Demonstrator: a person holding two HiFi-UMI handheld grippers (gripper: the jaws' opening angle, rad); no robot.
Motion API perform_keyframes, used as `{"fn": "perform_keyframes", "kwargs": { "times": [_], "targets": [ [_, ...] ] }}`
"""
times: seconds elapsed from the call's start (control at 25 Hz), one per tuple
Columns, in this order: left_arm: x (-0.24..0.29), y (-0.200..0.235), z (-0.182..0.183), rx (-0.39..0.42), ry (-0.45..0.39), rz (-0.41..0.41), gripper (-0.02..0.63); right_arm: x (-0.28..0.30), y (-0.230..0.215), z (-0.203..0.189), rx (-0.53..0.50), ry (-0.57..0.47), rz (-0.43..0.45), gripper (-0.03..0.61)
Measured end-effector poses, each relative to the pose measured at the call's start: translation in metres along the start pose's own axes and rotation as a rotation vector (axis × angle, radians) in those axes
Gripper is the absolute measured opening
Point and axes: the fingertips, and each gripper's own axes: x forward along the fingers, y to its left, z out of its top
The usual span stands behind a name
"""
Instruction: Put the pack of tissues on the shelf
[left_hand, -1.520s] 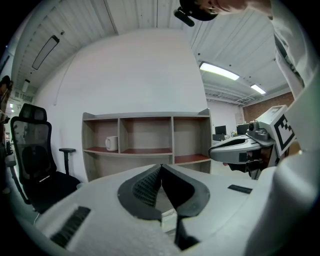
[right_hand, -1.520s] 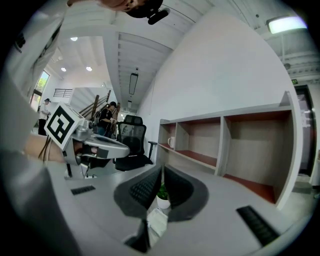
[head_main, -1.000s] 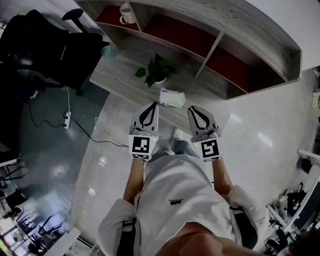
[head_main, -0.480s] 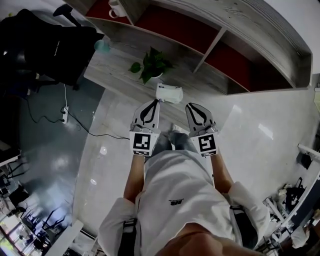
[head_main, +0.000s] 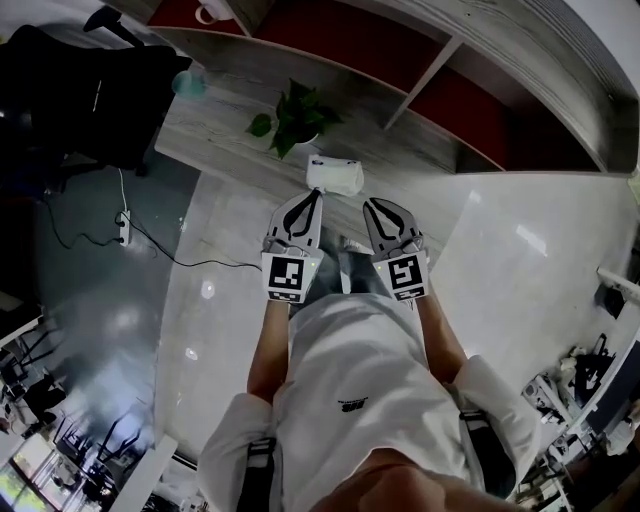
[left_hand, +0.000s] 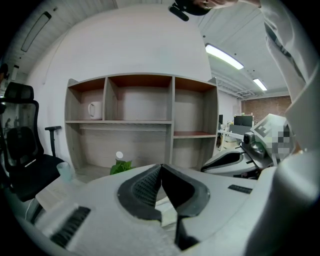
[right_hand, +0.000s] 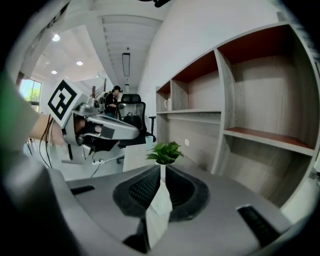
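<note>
Counter (head_main: 215, 135) under shelf (head_main: 425, 85): pack of tissues (head_main: 335, 177) lies near its front edge. Left hand-held gripper (head_main: 311, 197) and right hand-held gripper (head_main: 376, 204) hang just short, both closed, empty. Best: open wide, straddle pack squarely, then squeeze.

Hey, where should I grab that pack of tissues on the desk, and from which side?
Probably mid-body, across its narrower span. The pack of tissues lies flat near the front edge of the desk, with the plant close behind, so coming from above on your side seems clearest. The left gripper, jaws together, is nearest.
</note>
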Motion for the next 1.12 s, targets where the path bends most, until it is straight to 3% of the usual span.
{"fn": "perform_keyframes", "kwargs": {
  "times": [0.68,1.12],
  "targets": [
    [0.036,0.003,-0.047,-0.004,0.087,-0.133,0.029,0.043,0.002,-0.062,0.051,0.13,-0.048,0.071],
    [0.053,0.005,-0.066,0.0,0.116,-0.166,0.029,0.066,0.001,-0.094,0.044,0.212,-0.037,0.086]
  ]
}}
